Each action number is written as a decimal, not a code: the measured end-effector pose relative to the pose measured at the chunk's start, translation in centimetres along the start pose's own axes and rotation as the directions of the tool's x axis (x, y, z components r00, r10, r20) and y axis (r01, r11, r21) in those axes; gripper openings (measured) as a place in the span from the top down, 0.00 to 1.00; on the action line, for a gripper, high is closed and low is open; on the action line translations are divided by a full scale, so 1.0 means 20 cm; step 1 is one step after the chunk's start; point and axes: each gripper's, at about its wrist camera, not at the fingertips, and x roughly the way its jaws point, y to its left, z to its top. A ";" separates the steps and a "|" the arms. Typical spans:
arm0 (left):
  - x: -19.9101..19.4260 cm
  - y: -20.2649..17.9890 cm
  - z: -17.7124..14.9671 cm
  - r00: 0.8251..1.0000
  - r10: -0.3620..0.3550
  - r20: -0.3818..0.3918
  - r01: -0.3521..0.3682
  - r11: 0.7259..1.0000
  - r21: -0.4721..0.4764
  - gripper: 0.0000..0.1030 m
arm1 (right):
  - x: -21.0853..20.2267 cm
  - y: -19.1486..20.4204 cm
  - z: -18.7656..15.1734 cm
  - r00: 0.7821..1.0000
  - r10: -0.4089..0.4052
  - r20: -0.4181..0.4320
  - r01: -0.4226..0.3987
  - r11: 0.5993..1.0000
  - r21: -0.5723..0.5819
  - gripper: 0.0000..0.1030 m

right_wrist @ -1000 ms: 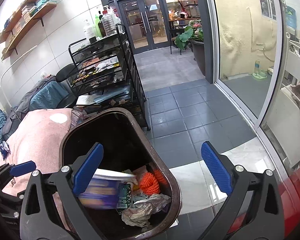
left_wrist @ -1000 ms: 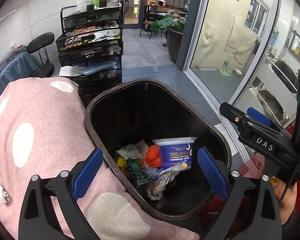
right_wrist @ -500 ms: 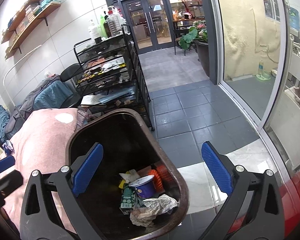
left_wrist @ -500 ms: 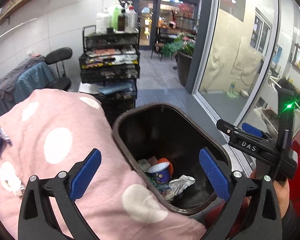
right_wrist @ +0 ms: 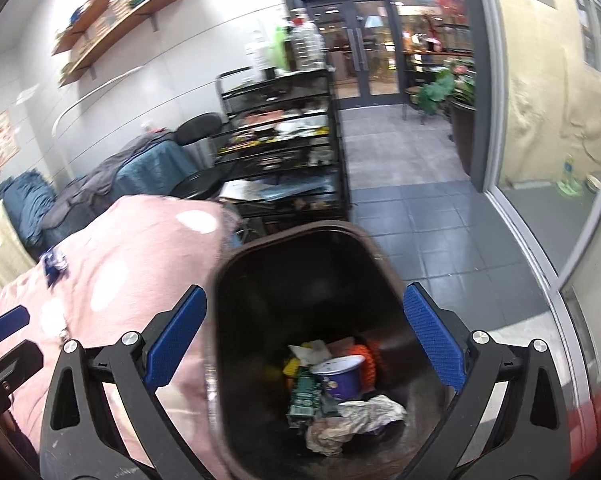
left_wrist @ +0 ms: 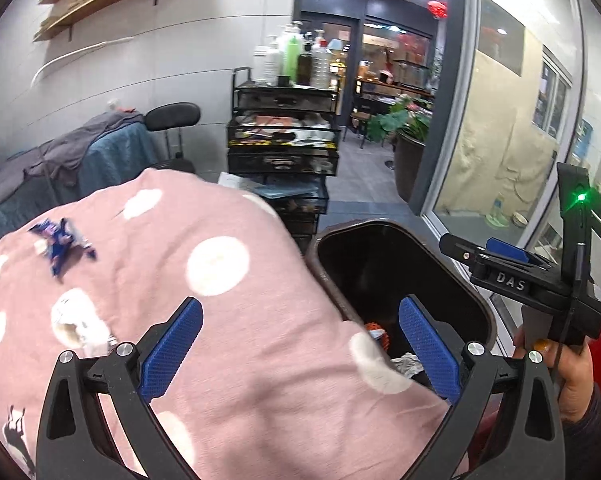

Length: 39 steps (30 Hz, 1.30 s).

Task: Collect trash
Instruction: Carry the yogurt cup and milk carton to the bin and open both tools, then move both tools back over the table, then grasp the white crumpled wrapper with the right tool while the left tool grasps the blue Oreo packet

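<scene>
The dark brown trash bin (right_wrist: 312,264) stands on the tiled floor just beside a pink polka-dot cloth (left_wrist: 228,320), and at its bottom lie a purple paper cup (right_wrist: 342,374), a green carton (right_wrist: 304,394), crumpled paper (right_wrist: 360,412) and what looks like orange netting (right_wrist: 370,360). The right gripper (right_wrist: 306,344) hangs over the bin with its jaws wide apart and empty. The left gripper (left_wrist: 298,350), equally spread and empty, sits over the cloth, where a dark blue wrapper (left_wrist: 62,246) lies.

Right gripper (right_wrist: 304,340) spread wide and empty above the brown bin (right_wrist: 300,246). Inside the bin: a purple cup (right_wrist: 342,372), green carton (right_wrist: 305,394), orange mesh (right_wrist: 370,358), crumpled paper (right_wrist: 360,416). Just left of the bin, pink dotted cloth (right_wrist: 132,264); behind it, a black wire rack (right_wrist: 284,148).
</scene>
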 end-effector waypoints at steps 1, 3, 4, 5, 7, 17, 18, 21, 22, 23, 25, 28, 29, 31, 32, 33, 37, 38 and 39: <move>-0.01 0.03 -0.01 1.000 0.008 0.001 -0.008 1.000 -0.008 0.05 | 0.01 0.05 0.00 1.000 0.021 -0.005 -0.021 1.000 -0.016 0.05; -0.04 0.08 -0.02 0.999 0.033 0.006 -0.033 0.999 -0.024 0.05 | 0.01 0.12 0.00 0.998 0.056 -0.016 -0.057 0.998 -0.038 0.05; -0.05 0.12 -0.03 0.999 0.051 0.007 -0.051 0.998 -0.035 0.05 | 0.01 0.15 0.01 0.997 0.072 -0.022 -0.073 0.996 -0.049 0.05; -0.06 0.14 -0.04 0.998 0.060 0.007 -0.060 0.997 -0.043 0.05 | 0.02 0.19 0.01 0.995 0.091 -0.029 -0.092 0.994 -0.060 0.05; -0.09 0.22 -0.06 0.996 0.083 0.007 -0.083 0.994 -0.066 0.05 | 0.03 0.29 0.01 0.990 0.137 -0.045 -0.141 0.986 -0.085 0.05; -0.23 0.64 -0.21 0.961 0.277 -0.015 -0.275 0.946 -0.173 0.05 | 0.07 0.78 0.00 0.927 0.338 -0.164 -0.365 0.913 -0.184 0.05; -0.25 0.69 -0.23 0.956 0.292 -0.021 -0.291 0.939 -0.185 0.05 | 0.07 0.85 -0.01 0.918 0.354 -0.176 -0.386 0.899 -0.206 0.05; -0.30 0.84 -0.29 0.938 0.344 -0.044 -0.345 0.911 -0.227 0.05 | 0.09 1.02 -0.04 0.904 0.373 -0.209 -0.418 0.871 -0.258 0.05; -0.32 0.89 -0.31 0.934 0.354 -0.052 -0.356 0.904 -0.236 0.05 | 0.10 1.06 -0.05 0.898 0.380 -0.224 -0.431 0.862 -0.266 0.05; -0.33 0.92 -0.33 0.929 0.364 -0.061 -0.367 0.897 -0.244 0.05 | 0.12 1.10 -0.06 0.889 0.389 -0.242 -0.447 0.853 -0.270 0.05; -0.35 1.00 -0.36 0.921 0.383 -0.077 -0.389 0.885 -0.257 0.05 | 0.16 1.21 -0.09 0.872 0.398 -0.285 -0.473 0.835 -0.281 0.05; -0.38 1.08 -0.38 0.918 0.387 -0.083 -0.395 0.876 -0.277 0.05 | 0.22 1.39 -0.15 0.856 0.387 -0.343 -0.496 0.802 -0.333 0.05; -0.37 1.10 -0.37 0.918 0.387 -0.082 -0.394 0.875 -0.280 0.05 | 0.23 1.41 -0.15 0.851 0.385 -0.357 -0.503 0.793 -0.345 0.05; -0.36 1.16 -0.36 0.913 0.398 -0.083 -0.405 0.869 -0.284 0.05 | 0.29 1.54 -0.20 0.841 0.358 -0.407 -0.515 0.761 -0.394 0.05; -0.36 1.18 -0.35 0.911 0.404 -0.085 -0.411 0.866 -0.285 0.05 | 0.31 1.57 -0.20 0.841 0.347 -0.415 -0.514 0.753 -0.410 0.05; -0.36 1.20 -0.35 0.911 0.404 -0.085 -0.411 0.864 -0.290 0.05 | 0.33 1.62 -0.22 0.841 0.332 -0.426 -0.513 0.738 -0.439 0.06; -0.30 1.30 -0.28 0.923 0.376 -0.084 -0.382 0.865 -0.326 0.05 | 0.46 1.76 -0.28 0.842 0.274 -0.466 -0.505 0.704 -0.499 0.20; -0.29 1.31 -0.27 0.925 0.371 -0.083 -0.377 0.866 -0.328 0.05 | 0.49 1.78 -0.29 0.836 0.266 -0.481 -0.509 0.704 -0.495 0.23; -0.26 1.32 -0.24 0.930 0.359 -0.083 -0.366 0.871 -0.328 0.05 | 0.54 1.79 -0.30 0.817 0.259 -0.515 -0.523 0.708 -0.474 0.27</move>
